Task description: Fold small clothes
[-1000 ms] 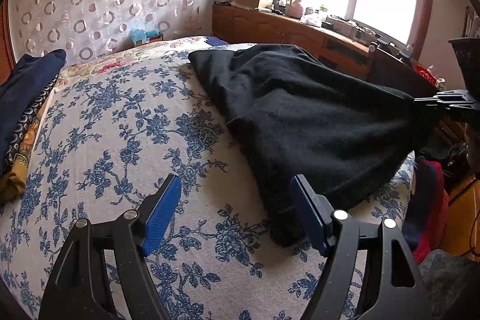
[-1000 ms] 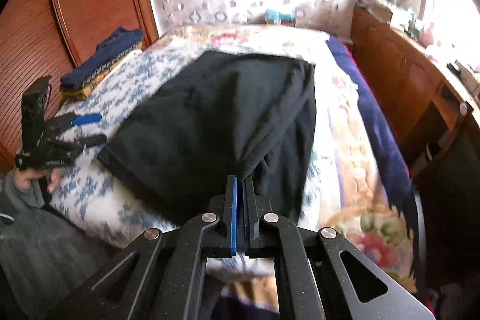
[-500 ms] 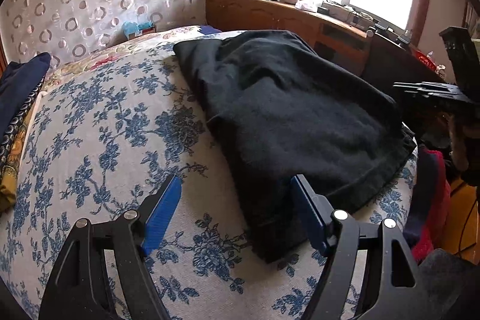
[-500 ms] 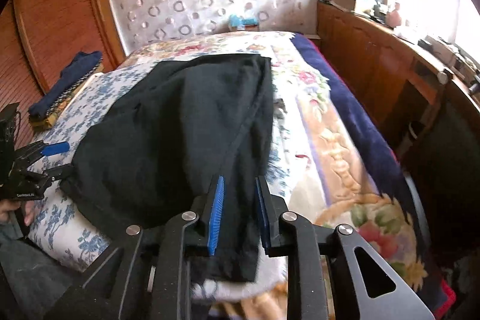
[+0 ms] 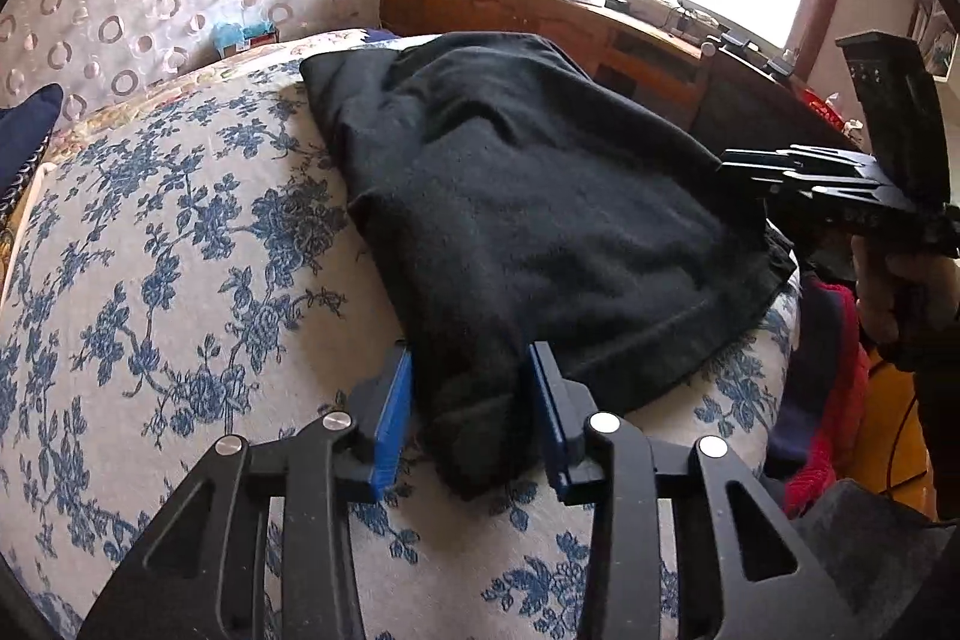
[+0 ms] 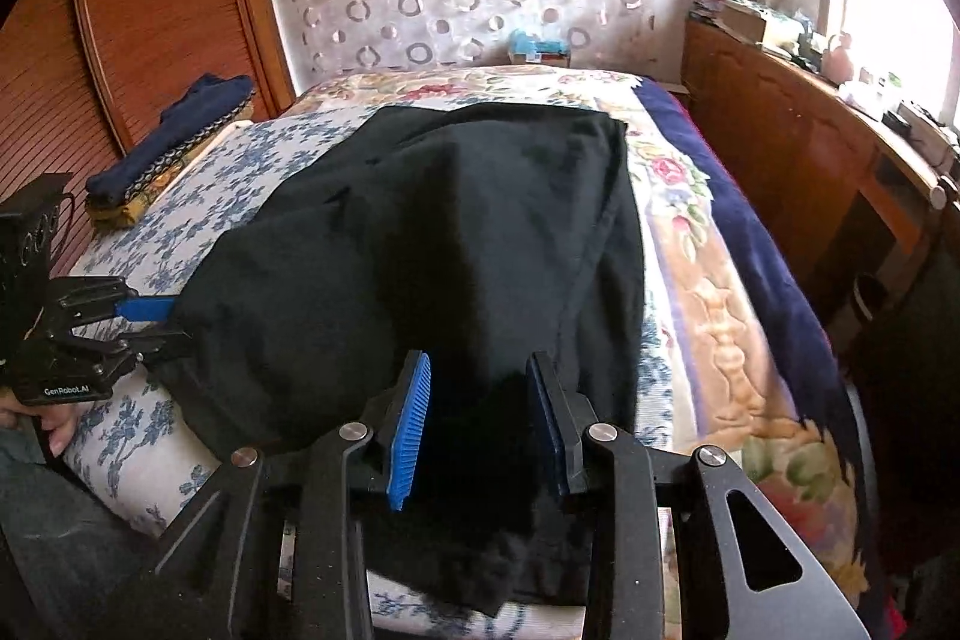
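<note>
A: Where did the garment (image 5: 528,220) lie relative to each gripper?

B: It was a black piece spread on the bed (image 5: 180,280), long axis running from the near edge toward the headboard wall. The left gripper (image 5: 471,418) stood at the near left corner, its jaws parted with that corner of cloth between the blue pads, not yet pinched. The right gripper (image 6: 477,424) sat at the near right hem, jaws likewise apart and straddling the dark fabric where it drooped over the bed's edge.

A: So which was nearer?

B: Both looked about equally close, one at each near corner. The fold would probably carry those corners away from the person, toward the far hem.

A: Any writing?

B: In the right wrist view the body of the left gripper read "GenRobot.AI". Nothing else was legible.

A: And farther off?

B: A folded navy stack (image 6: 168,142) lay at the bed's far left, well apart from the garment.
</note>
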A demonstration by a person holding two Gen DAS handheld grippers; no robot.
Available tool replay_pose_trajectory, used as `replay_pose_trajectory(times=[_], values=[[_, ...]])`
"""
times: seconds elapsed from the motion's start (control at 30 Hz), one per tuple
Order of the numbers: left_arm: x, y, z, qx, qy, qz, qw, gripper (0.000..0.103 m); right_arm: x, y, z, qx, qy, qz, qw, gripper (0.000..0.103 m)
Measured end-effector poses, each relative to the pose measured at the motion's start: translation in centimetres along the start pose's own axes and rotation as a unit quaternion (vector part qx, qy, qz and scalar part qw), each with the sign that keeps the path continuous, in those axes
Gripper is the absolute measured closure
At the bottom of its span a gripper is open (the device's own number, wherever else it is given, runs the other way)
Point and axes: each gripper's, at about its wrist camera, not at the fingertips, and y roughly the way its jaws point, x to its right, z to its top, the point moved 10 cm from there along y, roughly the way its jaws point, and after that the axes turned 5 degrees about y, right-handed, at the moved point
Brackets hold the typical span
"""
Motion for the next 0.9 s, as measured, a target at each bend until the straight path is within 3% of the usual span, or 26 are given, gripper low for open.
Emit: replay_pose_trajectory(times=[0.07,0.17,0.2,0.37,0.53,0.67,0.9], values=[[0.1,-0.1,-0.1,-0.001,0.000,-0.002,1.0000,0.065,-0.4,0.4,-0.1,-0.003,-0.009,0.003,1.000,0.069],[0.4,-0.3,-0.2,0.000,-0.007,-0.017,0.9998,0.095,-0.7,0.7,0.0,-0.005,-0.012,0.008,1.000,0.069],[0.6,-0.7,-0.1,0.003,-0.006,-0.022,0.9997,0.097,-0.8,0.5,0.1,-0.004,-0.014,0.009,1.000,0.069],[1.9,-2.6,0.3,0.018,0.008,-0.030,0.9994,0.098,-1.0,0.1,0.3,0.001,-0.025,-0.003,1.000,0.069],[1.9,-3.8,1.9,0.043,-0.001,-0.042,0.9982,0.099,-2.7,0.1,-0.2,-0.008,-0.036,0.025,0.999,0.069],[2.2,-5.0,4.5,0.065,0.009,-0.045,0.9968,0.099,-4.6,0.3,-0.6,-0.012,-0.048,0.051,0.997,0.049],[2.6,-6.2,8.5,0.094,0.027,-0.040,0.9944,0.099,-8.3,0.2,-1.1,-0.018,-0.084,0.081,0.993,0.035]])
